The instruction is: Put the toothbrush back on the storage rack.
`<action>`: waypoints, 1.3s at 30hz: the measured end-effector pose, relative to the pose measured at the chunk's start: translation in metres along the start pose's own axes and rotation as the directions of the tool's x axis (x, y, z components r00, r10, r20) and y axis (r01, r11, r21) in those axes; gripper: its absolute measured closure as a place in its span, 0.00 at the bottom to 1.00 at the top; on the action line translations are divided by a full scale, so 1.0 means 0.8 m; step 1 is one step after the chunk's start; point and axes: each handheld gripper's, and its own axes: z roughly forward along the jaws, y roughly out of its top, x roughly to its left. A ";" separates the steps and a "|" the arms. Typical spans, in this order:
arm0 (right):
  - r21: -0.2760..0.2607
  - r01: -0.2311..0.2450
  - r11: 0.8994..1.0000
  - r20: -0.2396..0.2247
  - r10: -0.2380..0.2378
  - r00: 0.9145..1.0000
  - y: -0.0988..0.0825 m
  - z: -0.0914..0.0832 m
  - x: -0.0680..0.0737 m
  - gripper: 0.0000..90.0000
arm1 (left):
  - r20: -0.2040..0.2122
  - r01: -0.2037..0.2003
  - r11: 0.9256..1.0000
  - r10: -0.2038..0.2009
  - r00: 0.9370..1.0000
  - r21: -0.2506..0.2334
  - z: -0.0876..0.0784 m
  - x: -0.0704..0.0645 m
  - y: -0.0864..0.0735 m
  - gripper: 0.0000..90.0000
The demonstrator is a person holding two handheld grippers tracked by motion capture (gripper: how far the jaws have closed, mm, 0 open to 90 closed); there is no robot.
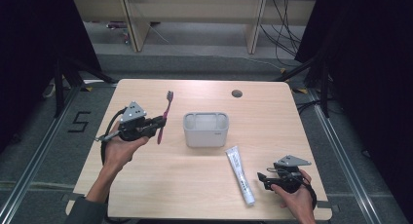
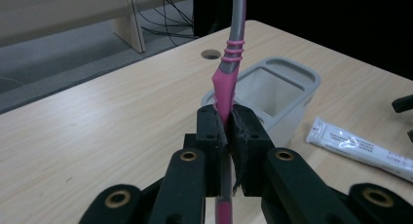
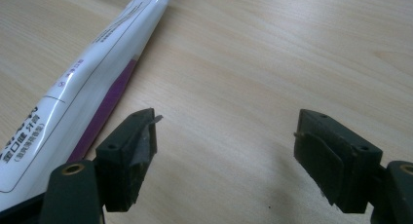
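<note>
Toothbrush (image 1: 164, 116) hangs pinched in the left gripper (image 1: 157, 123) over the table's (image 1: 195, 185) left side beside the grey holder (image 1: 206, 129) in the high view, its pink handle clamped in the left gripper view, while the right gripper view shows jaws spread beside the toothpaste tube (image 3: 83, 83).

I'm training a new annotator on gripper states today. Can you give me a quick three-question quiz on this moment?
1. True or false: the left gripper is shut on the pink and grey toothbrush.
2. Which lies nearest the right gripper? A) the white toothpaste tube B) the grey plastic two-compartment holder C) the round hole in the wooden table
3. Fill in: the right gripper's jaws stand ____.

Key: 1 true; 2 A; 3 open, holding nothing.
</note>
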 end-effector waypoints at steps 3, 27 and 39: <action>-0.016 0.033 0.999 -0.001 -0.033 0.999 -0.001 0.001 -0.002 0.27 | 0.004 0.001 1.000 -0.001 1.000 -0.015 0.006 -0.001 0.005 0.91; -0.007 0.004 1.000 0.010 -0.004 1.000 -0.001 -0.001 -0.001 0.27 | -0.007 0.035 0.992 -0.036 0.999 -0.118 0.041 -0.004 0.041 0.91; 0.002 -0.013 1.000 0.004 0.013 1.000 -0.001 -0.001 0.000 0.27 | 0.000 0.040 0.991 -0.041 0.999 -0.124 0.063 -0.010 0.051 0.91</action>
